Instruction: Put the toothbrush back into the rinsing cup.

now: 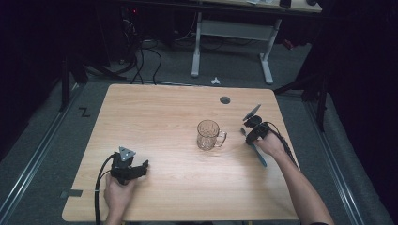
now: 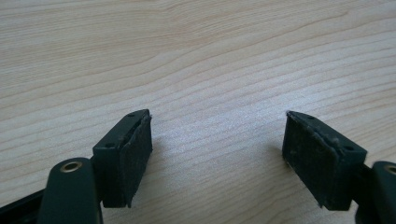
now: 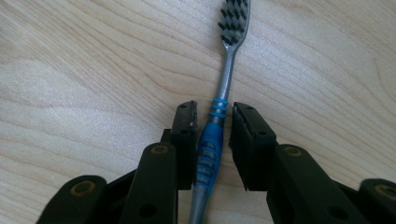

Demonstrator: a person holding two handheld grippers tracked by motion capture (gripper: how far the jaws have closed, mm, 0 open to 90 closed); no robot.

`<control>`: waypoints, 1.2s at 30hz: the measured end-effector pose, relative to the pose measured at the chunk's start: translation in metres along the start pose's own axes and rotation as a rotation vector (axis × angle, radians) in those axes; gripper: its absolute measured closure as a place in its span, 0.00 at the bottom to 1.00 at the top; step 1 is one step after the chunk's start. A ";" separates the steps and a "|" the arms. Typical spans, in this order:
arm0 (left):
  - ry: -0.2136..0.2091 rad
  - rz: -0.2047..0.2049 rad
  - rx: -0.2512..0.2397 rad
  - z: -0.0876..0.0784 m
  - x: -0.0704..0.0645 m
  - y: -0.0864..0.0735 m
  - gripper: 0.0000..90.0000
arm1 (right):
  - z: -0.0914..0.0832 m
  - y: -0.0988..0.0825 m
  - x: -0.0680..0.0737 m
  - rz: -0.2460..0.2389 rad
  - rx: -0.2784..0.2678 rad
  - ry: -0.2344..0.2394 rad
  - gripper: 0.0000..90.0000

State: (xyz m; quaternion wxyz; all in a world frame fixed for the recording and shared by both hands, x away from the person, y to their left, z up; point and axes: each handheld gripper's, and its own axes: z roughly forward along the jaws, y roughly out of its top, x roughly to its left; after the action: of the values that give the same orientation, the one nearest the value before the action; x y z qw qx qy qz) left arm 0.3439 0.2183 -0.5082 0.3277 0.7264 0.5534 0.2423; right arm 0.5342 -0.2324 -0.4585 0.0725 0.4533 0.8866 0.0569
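A toothbrush point(image 3: 227, 70) with a grey neck, dark bristles and a blue ribbed grip lies flat on the wooden table point(image 1: 155, 117), right of the middle point(image 1: 259, 157). My right gripper point(image 3: 214, 114) straddles its blue grip; the left pad touches the handle, and a narrow gap remains at the right pad. In the high view that gripper point(image 1: 249, 139) points down at the brush's head end. My left gripper point(image 2: 217, 135) rests low over bare wood near the front left point(image 1: 142, 167), open and with nothing in it.
A clear glass mug point(image 1: 209, 135) stands upright near the table's middle, handle toward the right gripper. A round cable hole point(image 1: 225, 100) sits at the far edge. A white-legged desk point(image 1: 234, 33) stands beyond the table.
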 end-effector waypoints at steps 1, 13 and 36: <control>0.000 0.000 0.000 0.000 0.000 0.000 0.27 | 0.000 0.000 0.000 0.009 0.004 0.002 0.80; 0.000 0.001 0.000 0.000 0.000 0.000 0.27 | 0.000 0.002 -0.002 0.003 0.014 0.015 0.88; 0.000 0.001 0.001 0.000 0.000 0.000 0.28 | -0.029 -0.018 -0.004 0.000 -0.165 0.051 0.89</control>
State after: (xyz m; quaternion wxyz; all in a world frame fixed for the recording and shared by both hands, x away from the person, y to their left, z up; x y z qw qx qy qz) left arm 0.3441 0.2181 -0.5082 0.3273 0.7269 0.5529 0.2425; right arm 0.5169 -0.2471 -0.4325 0.0869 0.4441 0.8805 0.1414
